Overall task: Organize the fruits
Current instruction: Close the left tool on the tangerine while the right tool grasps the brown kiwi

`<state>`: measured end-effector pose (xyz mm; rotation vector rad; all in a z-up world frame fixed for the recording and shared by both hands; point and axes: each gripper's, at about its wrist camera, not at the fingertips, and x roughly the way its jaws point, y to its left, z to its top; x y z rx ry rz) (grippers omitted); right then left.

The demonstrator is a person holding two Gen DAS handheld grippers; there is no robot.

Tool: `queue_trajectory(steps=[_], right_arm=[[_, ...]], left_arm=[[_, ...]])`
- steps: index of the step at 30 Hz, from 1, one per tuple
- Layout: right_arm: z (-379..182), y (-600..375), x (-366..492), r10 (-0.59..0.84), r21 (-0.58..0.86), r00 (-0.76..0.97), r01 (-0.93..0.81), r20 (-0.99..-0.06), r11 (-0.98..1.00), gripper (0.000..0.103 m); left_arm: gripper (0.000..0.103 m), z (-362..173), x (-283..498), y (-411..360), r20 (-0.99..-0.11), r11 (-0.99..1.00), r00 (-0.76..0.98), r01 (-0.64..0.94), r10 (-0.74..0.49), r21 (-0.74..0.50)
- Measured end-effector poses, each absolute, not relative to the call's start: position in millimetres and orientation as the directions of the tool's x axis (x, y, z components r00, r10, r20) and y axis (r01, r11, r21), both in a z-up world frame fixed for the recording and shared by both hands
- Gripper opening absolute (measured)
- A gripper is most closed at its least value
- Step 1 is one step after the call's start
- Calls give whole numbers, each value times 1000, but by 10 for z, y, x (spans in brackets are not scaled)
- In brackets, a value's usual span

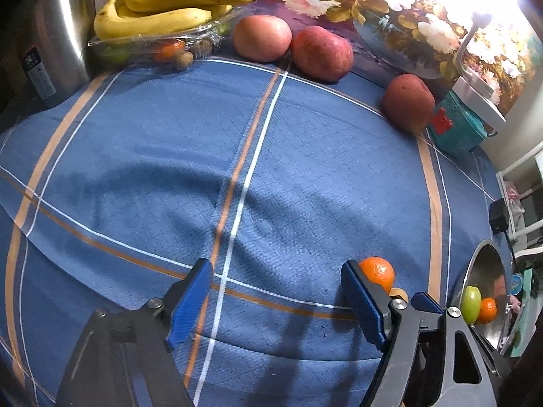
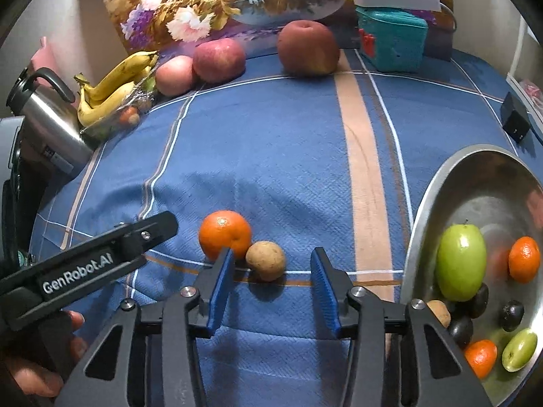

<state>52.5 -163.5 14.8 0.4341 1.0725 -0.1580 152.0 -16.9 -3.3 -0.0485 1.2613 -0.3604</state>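
Blue plaid tablecloth [image 2: 271, 142], floral backdrop [image 2: 190, 3]

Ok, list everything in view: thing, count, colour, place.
cloth: one, blue with stripes, covering the surface
loose orange: one, orange, mid-cloth by the right gripper's left finger
small brown fruit: one, tan, touching the loose orange
metal bowl: one, silver, right edge; holds green, orange, dark and tan fruit
apples: three, red, along the back
bananas: one bunch, yellow, back left on a clear tray
clear tray: one, holds small fruit
kettle: one, steel, far left
teal box: one, back right
flower picture: one, back wall
black adapter: one, right
left gripper: open, nothing between its fingers
right gripper: open, just closing toward the small brown fruit
hand: one, lower left
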Motion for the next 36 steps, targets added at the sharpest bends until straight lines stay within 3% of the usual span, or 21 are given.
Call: queue_trajectory(steps=[7, 13, 25, 36], right_arm=[[167, -1625, 521, 102, 282, 486, 315, -868, 906, 30], [157, -1638, 518, 108, 289, 485, 315, -868, 904, 22], [155, -1759, 414, 110, 312, 492, 351, -864, 883, 22], [221, -1947, 300, 83, 311, 490, 404, -868, 860, 22]], left_arm=[[81, -19, 1525, -174, -916, 939, 255, 232, -311, -254], [81, -15, 1501, -169, -916, 937, 248, 234, -316, -260], [80, -6, 1466, -298, -907, 923, 241, 262, -345, -281], [67, 13, 1399, -541, -889, 889, 216, 325, -403, -323]])
